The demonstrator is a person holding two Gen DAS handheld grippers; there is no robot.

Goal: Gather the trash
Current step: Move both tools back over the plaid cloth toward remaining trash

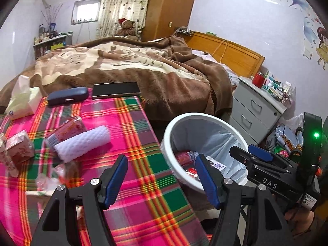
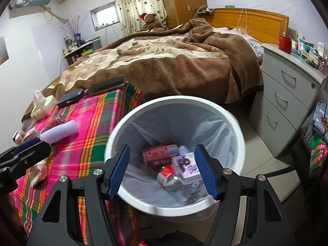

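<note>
A white trash bin [image 2: 235, 123] with a pale liner stands on the floor beside the plaid-covered table [image 1: 133, 143]. Inside lie a red box [image 2: 157, 153], a purple-and-white carton [image 2: 186, 166] and a red-white wrapper [image 2: 167, 173]. My right gripper [image 2: 162, 172] is open and empty, right above the bin mouth. My left gripper [image 1: 162, 178] is open and empty over the table's right edge. Trash on the table: a red cup [image 1: 69, 129], a small red carton [image 1: 19, 148], crumpled wrappers [image 1: 51, 178]. The bin also shows in the left wrist view [image 1: 170, 135], with the right gripper [image 1: 246, 153] over it.
A white rolled cloth [image 1: 82, 143], a dark glasses case [image 1: 67, 95], a phone [image 1: 115, 90] and a tissue pack [image 1: 22, 100] lie on the table. A bed with a brown blanket [image 1: 143, 65] is behind. A grey drawer cabinet [image 2: 287, 102] stands right of the bin.
</note>
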